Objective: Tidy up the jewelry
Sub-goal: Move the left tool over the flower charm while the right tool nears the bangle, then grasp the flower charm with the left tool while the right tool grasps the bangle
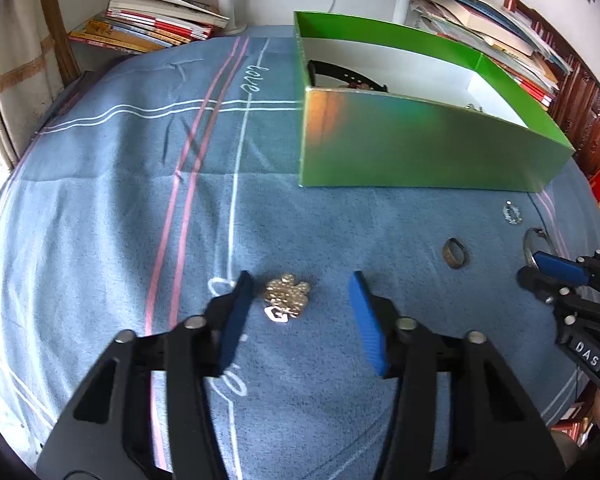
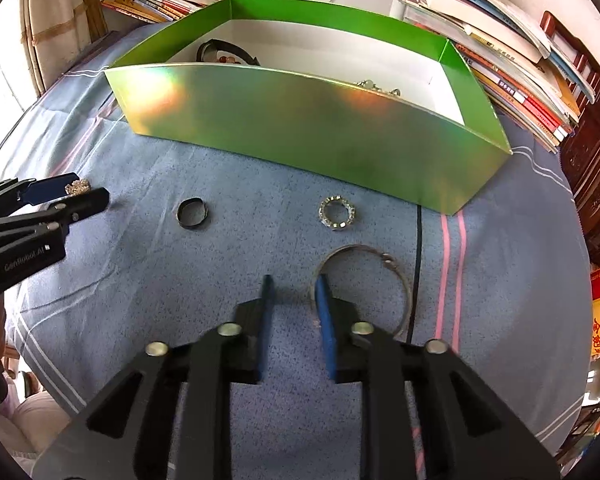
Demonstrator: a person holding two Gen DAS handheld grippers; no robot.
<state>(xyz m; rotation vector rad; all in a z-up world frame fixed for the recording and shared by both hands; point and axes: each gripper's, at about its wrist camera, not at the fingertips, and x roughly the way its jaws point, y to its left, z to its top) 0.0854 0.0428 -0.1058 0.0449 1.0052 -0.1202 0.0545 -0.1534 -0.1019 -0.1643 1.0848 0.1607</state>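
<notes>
Left tool (image 1: 302, 294) open around gold brooch (image 1: 286, 295), untouched; right tool (image 2: 294, 294) narrowly open, pad beside bangle (image 2: 400, 276).

Lined up on the bedspread (image 2: 140, 312) before the box (image 2: 300, 128): pendant (image 1: 286, 295) farthest left, then band ring (image 2: 192, 213), studded ring (image 2: 337, 213), bangle (image 2: 396, 280) nearest. Stacked behind the box: books (image 2: 512, 68).

A blue striped cloth (image 1: 112, 208) covers the surface — stacked books (image 1: 148, 26) and magazines (image 2: 512, 76) behind.
</notes>
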